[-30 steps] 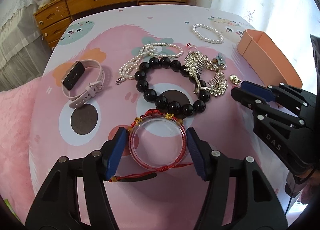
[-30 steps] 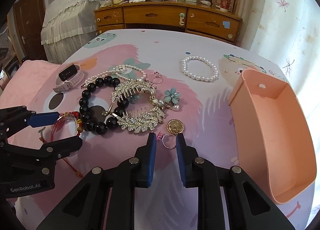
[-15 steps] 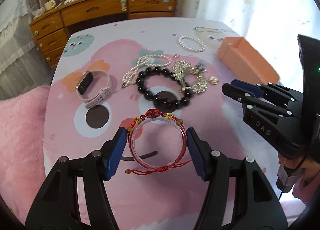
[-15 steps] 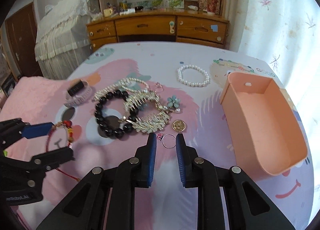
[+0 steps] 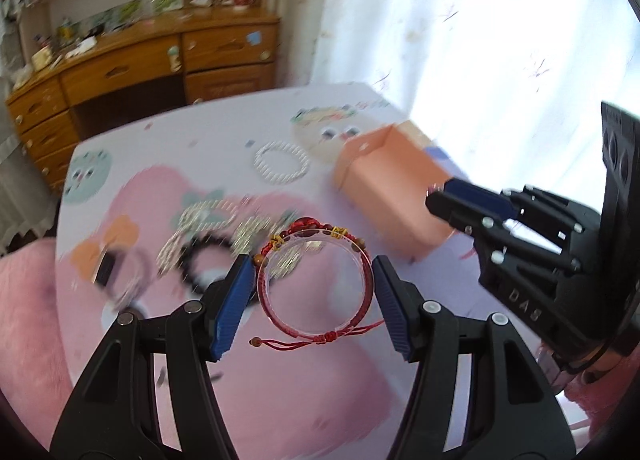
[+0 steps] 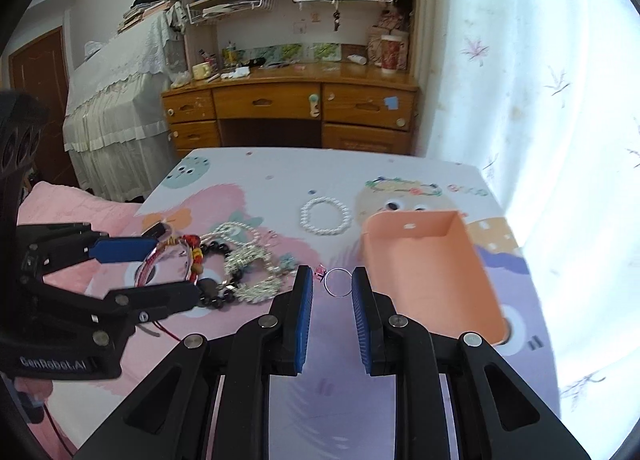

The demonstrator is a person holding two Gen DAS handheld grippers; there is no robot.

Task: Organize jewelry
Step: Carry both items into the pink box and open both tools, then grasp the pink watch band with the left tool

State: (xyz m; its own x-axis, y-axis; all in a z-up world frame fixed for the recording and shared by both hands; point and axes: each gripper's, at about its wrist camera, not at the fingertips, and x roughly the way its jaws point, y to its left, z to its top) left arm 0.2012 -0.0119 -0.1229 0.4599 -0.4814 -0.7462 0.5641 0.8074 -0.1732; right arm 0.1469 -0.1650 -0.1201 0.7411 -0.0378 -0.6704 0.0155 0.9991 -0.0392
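Bedroom furniture fills the background: a wooden dresser under bookshelves, a lace-covered bed at nine o'clock, bright curtains at three o'clock. Nearer lies the desk, covered by a pink cartoon cloth. On it, at two o'clock in the right wrist view, sits the peach box, open on top.

Compared with a second ago, both views have risen well above the cloth, and the left view is motion-blurred and swung toward the box, which now sits at one o'clock just beyond the bracelet. That suggests the pick-up step is done and both pieces are being carried to the box.

The left claw is clenched on the red cord bracelet, its pads pressing the hoop's two sides; the bracelet hangs in the air, cord tails trailing toward six o'clock. The right claw is almost closed and seems to pinch the thin silver ring at its tips, though contact is hard to confirm.

Left behind on the cloth, from ten to eleven o'clock of the right claw, lie the black bead bracelet, the silver hair combs, and a long pearl strand; the white pearl bracelet rests apart at twelve o'clock.
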